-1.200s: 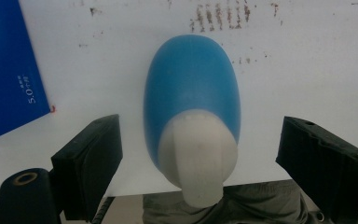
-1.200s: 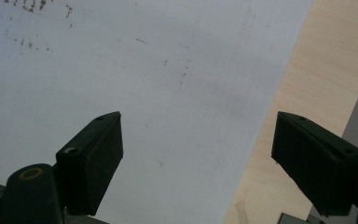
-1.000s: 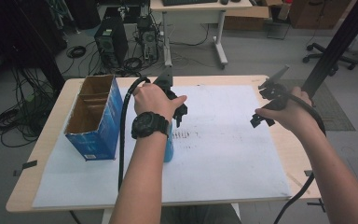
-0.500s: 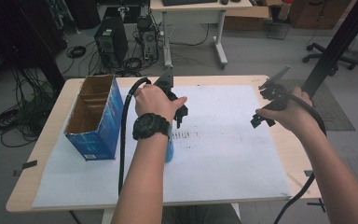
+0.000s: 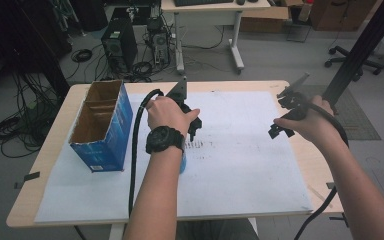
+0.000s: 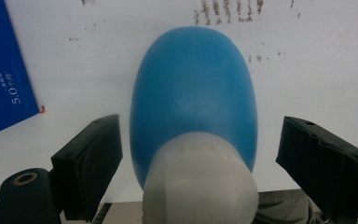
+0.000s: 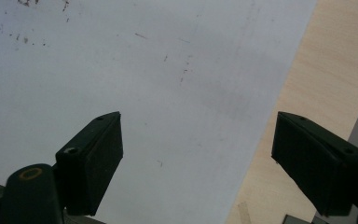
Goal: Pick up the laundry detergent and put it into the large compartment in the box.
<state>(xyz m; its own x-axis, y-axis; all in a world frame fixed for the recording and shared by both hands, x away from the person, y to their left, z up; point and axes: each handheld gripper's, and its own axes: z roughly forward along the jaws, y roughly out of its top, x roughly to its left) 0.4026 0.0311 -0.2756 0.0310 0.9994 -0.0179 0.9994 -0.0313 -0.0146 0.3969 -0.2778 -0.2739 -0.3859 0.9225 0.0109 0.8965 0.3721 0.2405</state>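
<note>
A blue egg-shaped bottle (image 6: 193,93) with a pale grey cap (image 6: 200,182) lies on the white sheet (image 5: 240,170). In the high view the bottle (image 5: 182,161) peeks out from under the left forearm. My left gripper (image 6: 200,128) is open, with the bottle between its jaws and a gap on each side. From above, the left gripper (image 5: 194,127) hangs over the sheet's middle, under a hand wearing a black watch. My right gripper (image 5: 279,129) hovers near the sheet's right edge. It is open with nothing in it (image 7: 198,123).
An open-topped blue cardboard box (image 5: 102,127) stands at the table's left, and its blue side (image 6: 4,70) shows in the left gripper view. Dark smudges (image 5: 197,145) mark the sheet. Bare wooden table (image 7: 326,84) runs along the sheet's right. A black frame post (image 5: 362,47) rises at the right.
</note>
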